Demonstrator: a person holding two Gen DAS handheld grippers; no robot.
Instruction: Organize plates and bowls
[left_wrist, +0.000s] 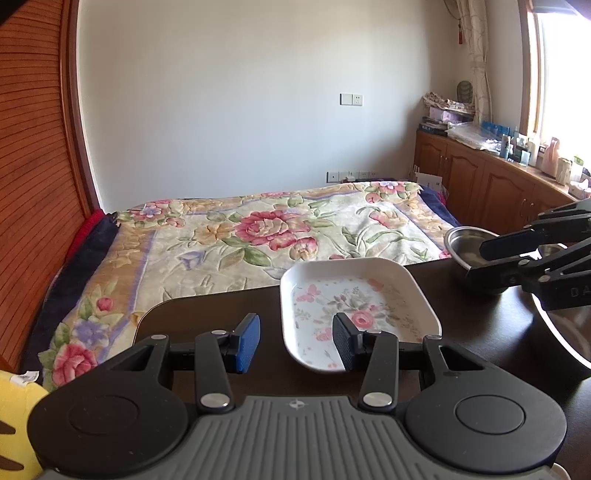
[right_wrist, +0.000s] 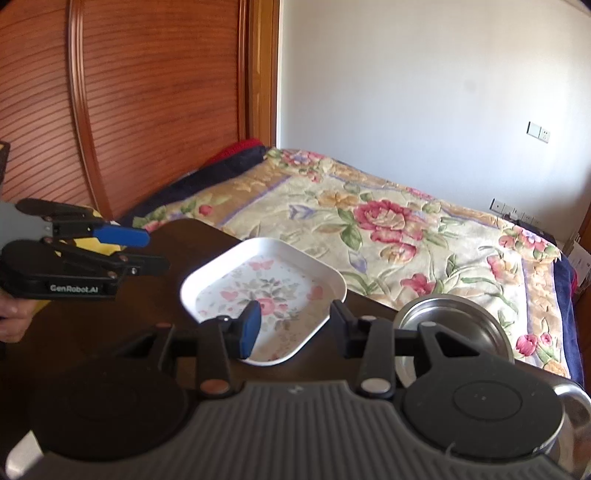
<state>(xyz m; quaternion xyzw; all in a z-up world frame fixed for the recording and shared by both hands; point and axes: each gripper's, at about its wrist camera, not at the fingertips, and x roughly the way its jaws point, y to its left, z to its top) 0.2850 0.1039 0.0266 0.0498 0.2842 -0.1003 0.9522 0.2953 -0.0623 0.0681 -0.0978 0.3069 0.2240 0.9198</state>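
A white rectangular plate (left_wrist: 354, 310) (right_wrist: 266, 284) with a flower print lies on the dark table (left_wrist: 207, 317). To its right stands a small steel bowl (left_wrist: 467, 243) (right_wrist: 454, 317). My left gripper (left_wrist: 295, 341) (right_wrist: 155, 251) is open at the plate's near-left side, its right finger over the rim and nothing held. My right gripper (right_wrist: 295, 326) (left_wrist: 480, 260) is open too, hovering over the plate's near edge in its own view and in front of the steel bowl in the left wrist view.
A larger steel vessel (left_wrist: 565, 332) (right_wrist: 569, 417) sits at the table's right edge. Behind the table is a bed (left_wrist: 258, 236) with a floral blanket. A yellow item (left_wrist: 14, 406) lies at the left. A hand (right_wrist: 11, 314) holds the left gripper.
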